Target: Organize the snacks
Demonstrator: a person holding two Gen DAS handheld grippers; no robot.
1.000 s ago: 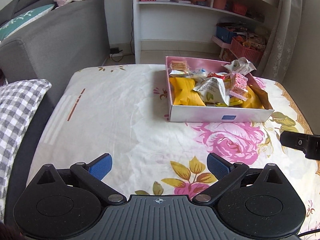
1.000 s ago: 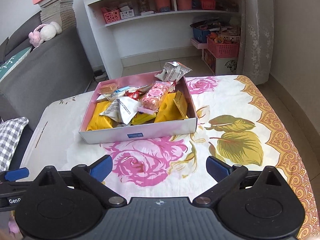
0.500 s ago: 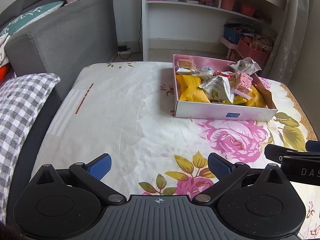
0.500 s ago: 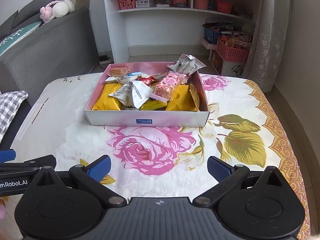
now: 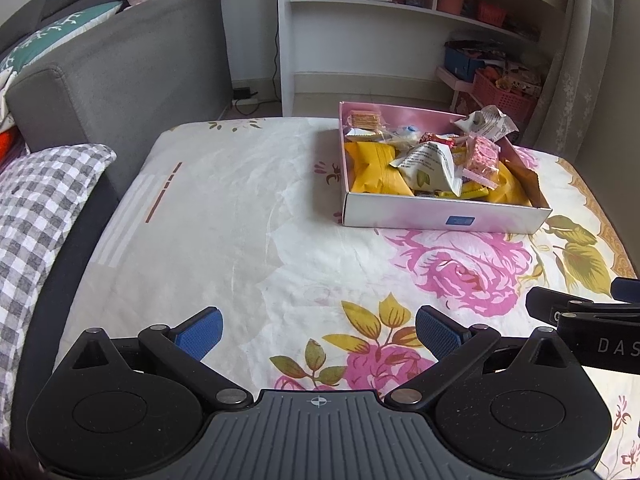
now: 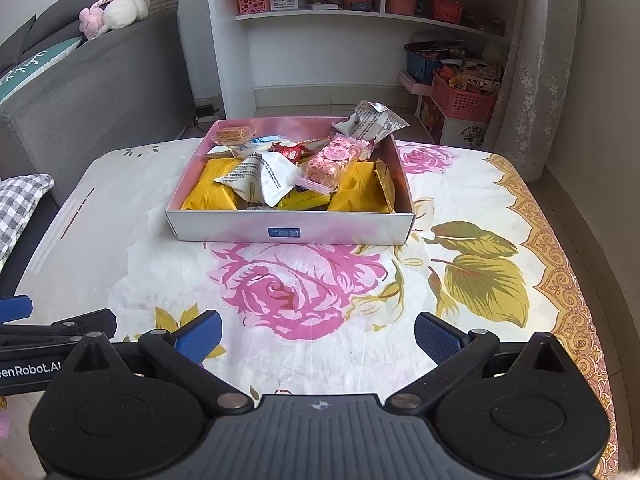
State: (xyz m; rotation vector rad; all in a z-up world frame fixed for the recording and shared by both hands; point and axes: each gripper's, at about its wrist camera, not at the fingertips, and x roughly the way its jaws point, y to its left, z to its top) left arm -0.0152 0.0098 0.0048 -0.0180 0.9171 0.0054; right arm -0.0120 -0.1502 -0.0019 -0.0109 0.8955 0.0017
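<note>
A pink cardboard box (image 6: 288, 233) (image 5: 444, 219) stands on the flowered tablecloth (image 6: 296, 280), filled with several snacks: yellow packets (image 6: 210, 194) (image 5: 376, 168), white triangular bags (image 6: 268, 174) (image 5: 432, 164), a pink nougat pack (image 6: 334, 158) (image 5: 482, 156). One white bag (image 6: 372, 120) leans over the far right rim. My right gripper (image 6: 318, 336) hangs open and empty, well short of the box front. My left gripper (image 5: 318, 332) is open and empty too, over the cloth to the left of the box. Each gripper's side shows at the edge of the other's view.
A grey sofa (image 5: 120, 64) with a checked cushion (image 5: 36, 208) borders the table's left side. White shelves (image 6: 360, 20) with baskets stand behind, and pink crates (image 6: 460, 100) sit on the floor by a curtain (image 6: 532, 60). Bare cloth lies left of the box.
Both grippers have drawn back from the box and turned a little, so the box looks smaller and farther. Both stayed open and empty.
</note>
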